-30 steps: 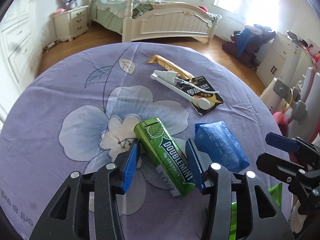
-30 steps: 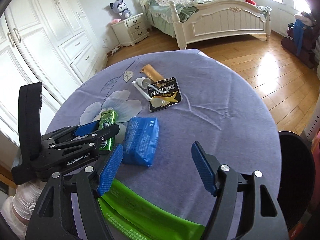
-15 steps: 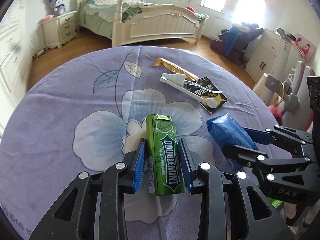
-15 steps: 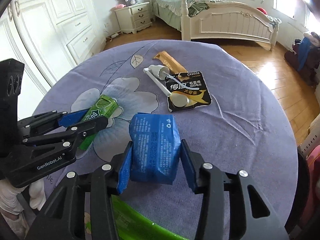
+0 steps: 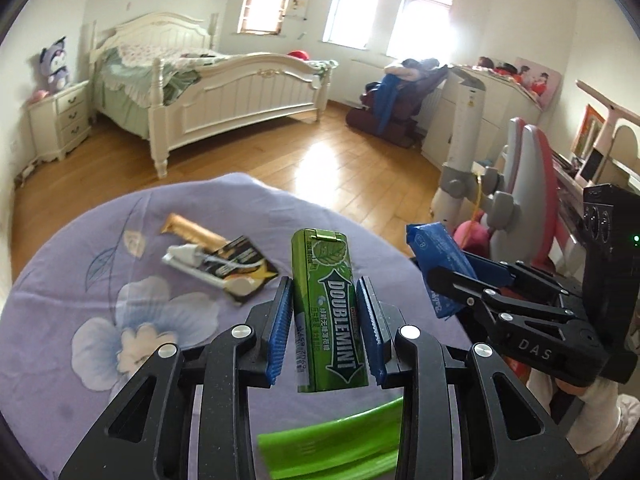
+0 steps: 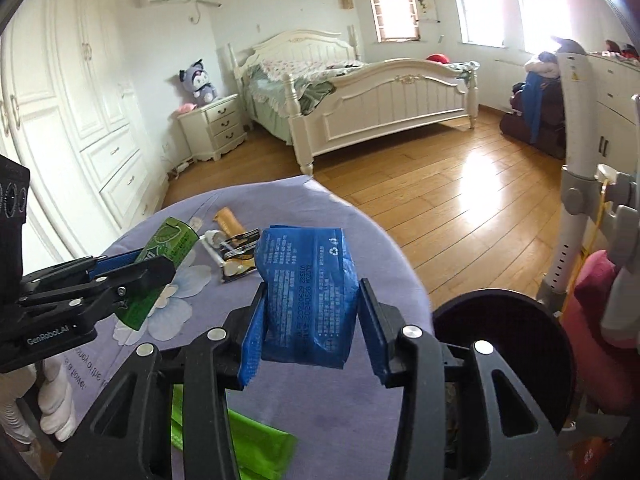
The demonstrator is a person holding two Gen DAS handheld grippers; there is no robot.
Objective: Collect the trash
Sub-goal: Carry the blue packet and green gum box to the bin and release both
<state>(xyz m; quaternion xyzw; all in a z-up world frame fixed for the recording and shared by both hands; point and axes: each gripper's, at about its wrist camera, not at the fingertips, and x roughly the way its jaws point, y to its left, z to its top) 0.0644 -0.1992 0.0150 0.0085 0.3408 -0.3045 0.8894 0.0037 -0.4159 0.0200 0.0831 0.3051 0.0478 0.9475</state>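
My left gripper is shut on a green Doublemint gum pack, which stands upright between the blue pads, lifted clear of the purple flowered tablecloth. To its right, my right gripper holds a blue crinkled packet. In the right wrist view that gripper is shut on the blue packet, raised above the table. The left gripper with the gum pack shows at the left.
A gold wrapper, a white tube and a black battery card lie on the cloth. A green wrapper lies at the near edge. A black bin stands beside the table on the right. A gloved hand is at the lower left.
Both grippers closed on their items, the left on the gum pack and the right on the blue packet, then lifted them off the cloth. Both views tipped up toward the room.
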